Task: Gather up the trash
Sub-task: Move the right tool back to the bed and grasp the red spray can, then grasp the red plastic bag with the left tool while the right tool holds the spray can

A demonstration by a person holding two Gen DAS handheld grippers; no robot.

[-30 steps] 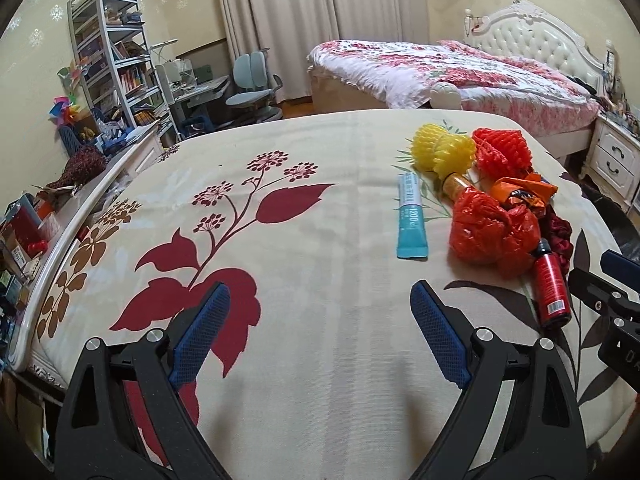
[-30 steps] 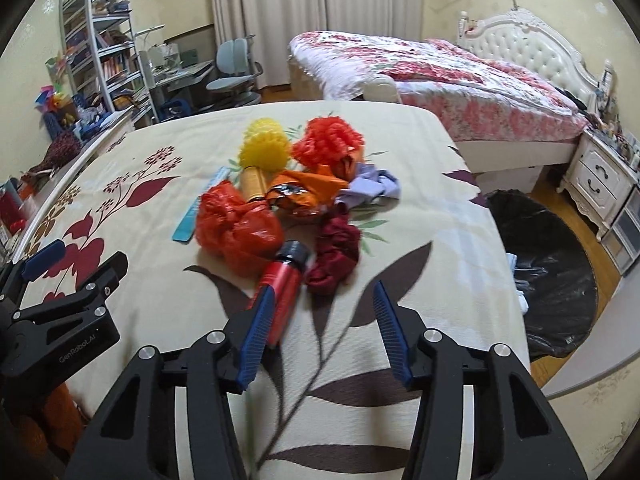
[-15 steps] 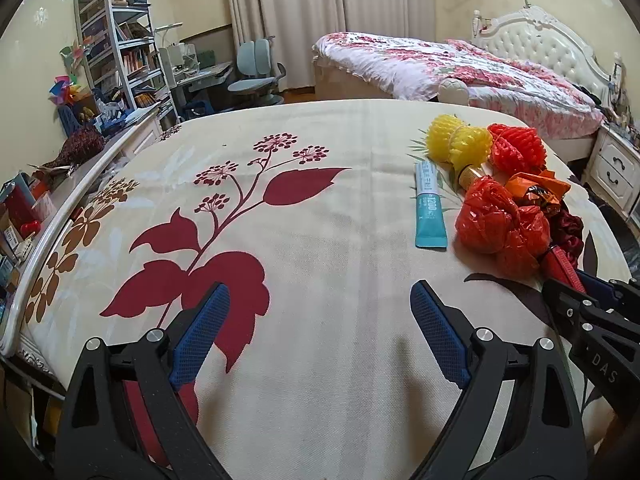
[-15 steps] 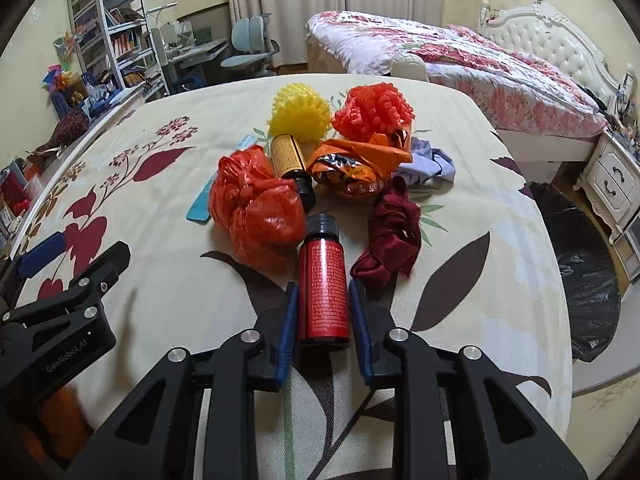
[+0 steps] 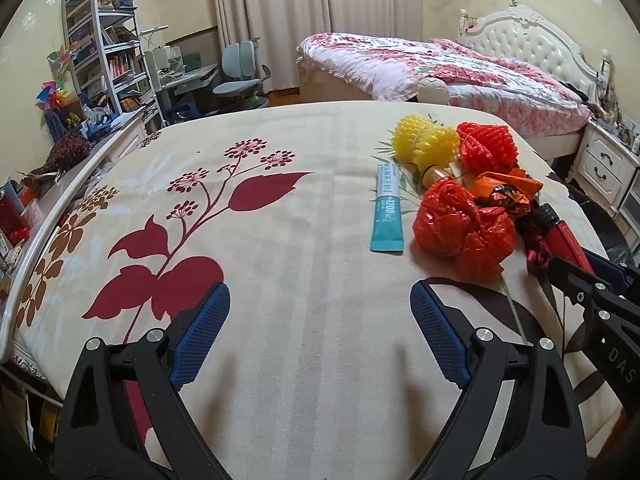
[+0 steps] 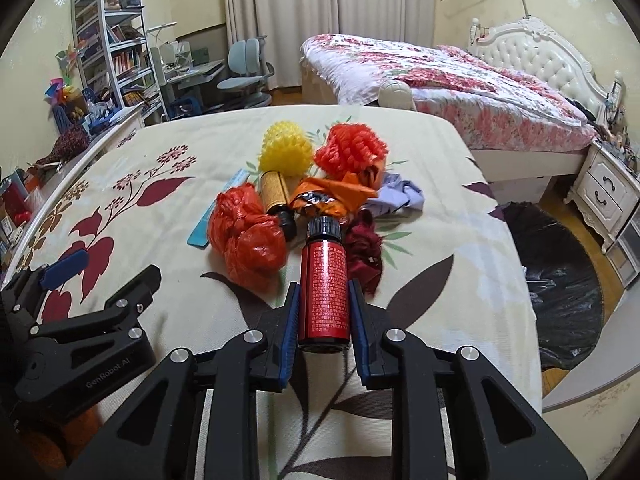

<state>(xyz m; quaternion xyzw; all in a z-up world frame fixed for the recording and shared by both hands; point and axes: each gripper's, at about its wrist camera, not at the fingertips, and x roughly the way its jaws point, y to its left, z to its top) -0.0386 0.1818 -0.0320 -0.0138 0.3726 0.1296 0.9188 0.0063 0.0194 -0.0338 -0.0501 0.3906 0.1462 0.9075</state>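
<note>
Right gripper (image 6: 324, 320) fingers are clamped on red bottle (image 6: 325, 292), black cap forward. Left gripper (image 5: 320, 332) fingers are held wide apart over bedspread (image 5: 280, 240), nothing between.

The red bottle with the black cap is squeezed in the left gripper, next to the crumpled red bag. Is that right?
Not quite. The right wrist view shows the right gripper squeezing the red bottle; the left gripper is open and empty. The bottle is indeed next to the crumpled red bag.
</note>
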